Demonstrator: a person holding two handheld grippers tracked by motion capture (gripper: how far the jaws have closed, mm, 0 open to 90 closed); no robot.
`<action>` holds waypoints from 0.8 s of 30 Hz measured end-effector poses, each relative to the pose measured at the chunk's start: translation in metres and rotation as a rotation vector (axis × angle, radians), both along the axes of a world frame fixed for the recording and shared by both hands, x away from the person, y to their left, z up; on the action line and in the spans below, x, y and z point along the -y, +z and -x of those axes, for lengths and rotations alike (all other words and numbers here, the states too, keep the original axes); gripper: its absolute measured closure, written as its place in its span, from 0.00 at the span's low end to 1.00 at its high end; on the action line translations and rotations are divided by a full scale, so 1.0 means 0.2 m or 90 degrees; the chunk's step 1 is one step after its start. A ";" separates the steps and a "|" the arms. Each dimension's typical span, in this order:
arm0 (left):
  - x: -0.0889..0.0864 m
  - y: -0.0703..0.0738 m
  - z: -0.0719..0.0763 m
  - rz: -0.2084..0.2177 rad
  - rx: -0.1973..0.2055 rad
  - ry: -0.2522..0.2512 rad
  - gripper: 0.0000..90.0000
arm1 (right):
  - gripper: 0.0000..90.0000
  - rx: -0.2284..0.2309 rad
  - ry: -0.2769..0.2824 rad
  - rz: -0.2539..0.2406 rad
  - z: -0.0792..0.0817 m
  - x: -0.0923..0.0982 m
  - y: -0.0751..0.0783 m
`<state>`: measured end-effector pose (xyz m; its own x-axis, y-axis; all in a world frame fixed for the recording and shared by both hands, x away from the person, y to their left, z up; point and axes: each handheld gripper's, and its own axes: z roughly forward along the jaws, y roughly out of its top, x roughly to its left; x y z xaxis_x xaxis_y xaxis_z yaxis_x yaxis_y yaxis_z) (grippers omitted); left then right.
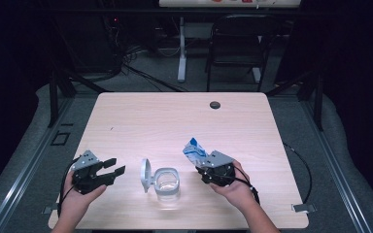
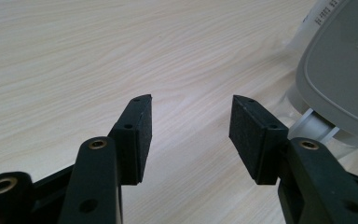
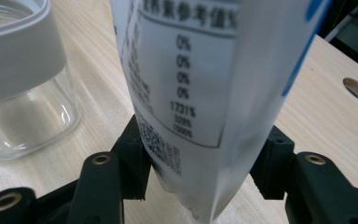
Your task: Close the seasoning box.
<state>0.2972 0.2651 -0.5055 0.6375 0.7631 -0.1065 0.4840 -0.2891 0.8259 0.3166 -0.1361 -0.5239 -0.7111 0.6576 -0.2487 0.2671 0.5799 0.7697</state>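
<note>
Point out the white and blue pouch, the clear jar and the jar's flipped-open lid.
white and blue pouch (image 1: 193,147): high view, on its printed upper end.
clear jar (image 1: 167,180): high view, on the glass inside its grey rim.
jar's lid (image 1: 145,174): high view, on the upright open flap.

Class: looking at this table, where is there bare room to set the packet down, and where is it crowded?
Free: the table's far half, up to the dark hole, and the right edge. Crowded: the near middle, where the open-lidded clear jar stands between the empty left gripper and the right gripper holding the white-and-blue packet.

Wooden table (image 1: 165,121) bearing glass jar (image 1: 166,184)
</note>
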 end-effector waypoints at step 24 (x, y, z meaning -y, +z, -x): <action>0.00 0.00 0.00 0.003 0.003 0.004 0.55 | 0.53 0.068 0.040 0.094 0.04 -0.04 0.06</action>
<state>0.2969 0.2658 -0.5049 0.6334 0.7664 -0.1067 0.4816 -0.2825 0.8297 0.3092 -0.1275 -0.5128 -0.7139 0.5631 -0.4162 0.1477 0.7022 0.6965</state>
